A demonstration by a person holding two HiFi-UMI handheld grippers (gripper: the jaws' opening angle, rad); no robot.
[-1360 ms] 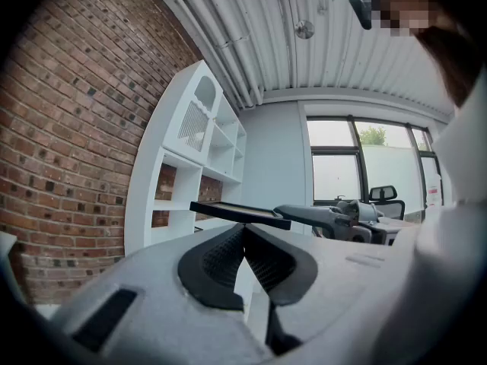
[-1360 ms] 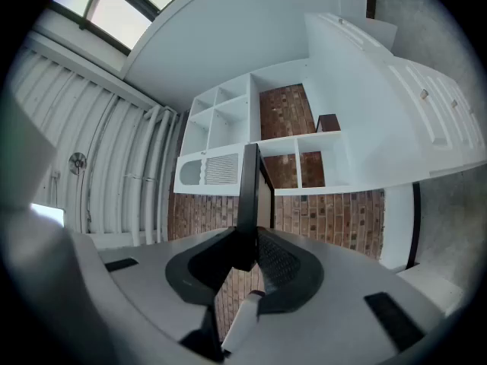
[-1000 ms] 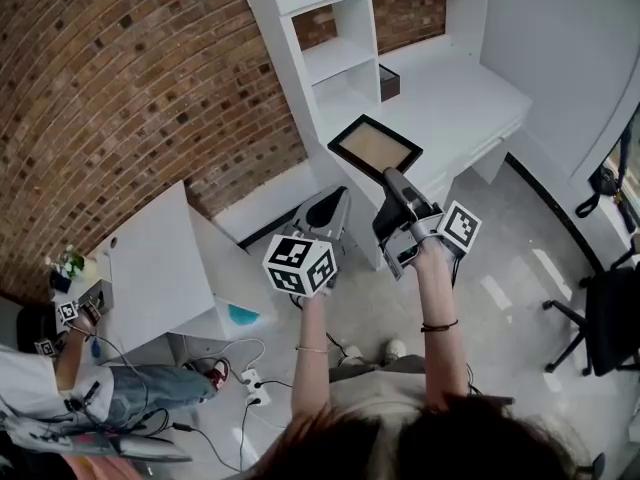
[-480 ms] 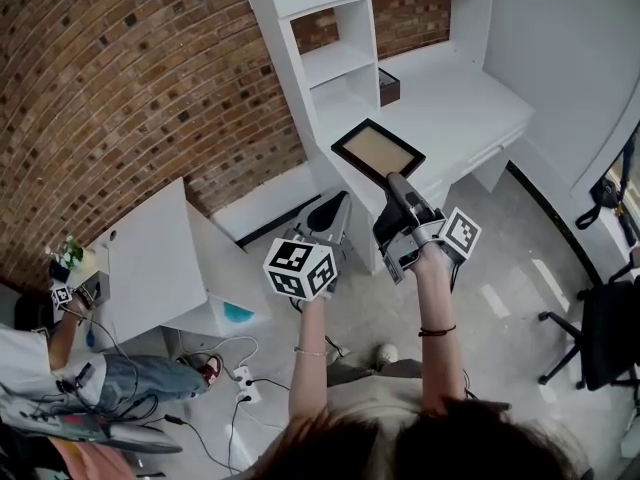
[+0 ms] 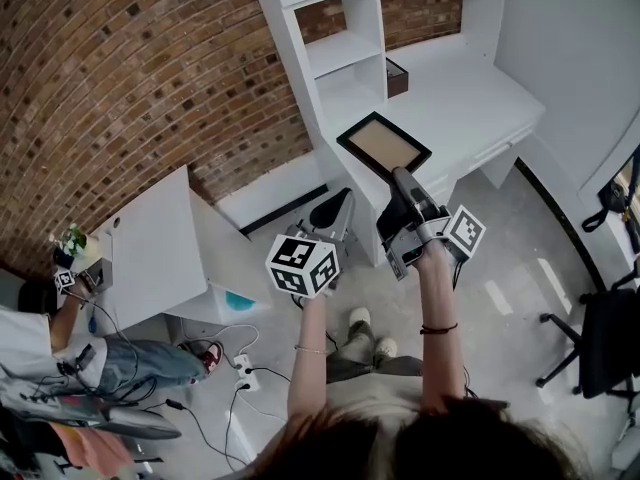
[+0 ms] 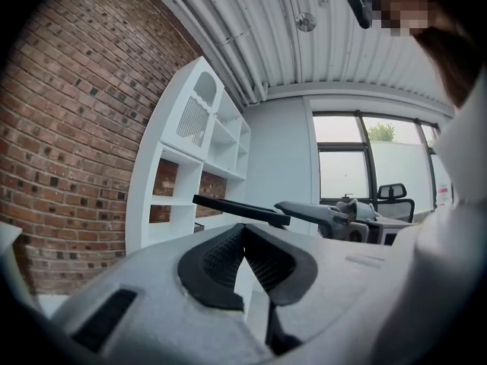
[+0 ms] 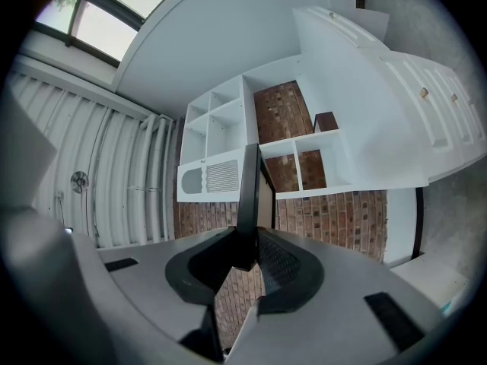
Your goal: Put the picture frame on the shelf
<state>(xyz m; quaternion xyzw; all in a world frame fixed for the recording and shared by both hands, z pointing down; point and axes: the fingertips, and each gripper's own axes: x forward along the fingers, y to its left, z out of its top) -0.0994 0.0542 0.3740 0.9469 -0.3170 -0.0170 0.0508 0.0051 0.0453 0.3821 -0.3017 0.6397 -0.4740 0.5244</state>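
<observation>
Head view: my right gripper (image 5: 399, 176) pinches the black picture frame (image 5: 383, 144) near the white shelf unit (image 5: 338, 54) — left gripper (image 5: 335, 206) closed, empty.

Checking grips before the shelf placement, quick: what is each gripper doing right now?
Left gripper: closed, nothing in it.
Right gripper: closed on the picture frame, gripping its edge.

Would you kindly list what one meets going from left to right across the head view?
Plant → table → left gripper → right gripper → chair.
</observation>
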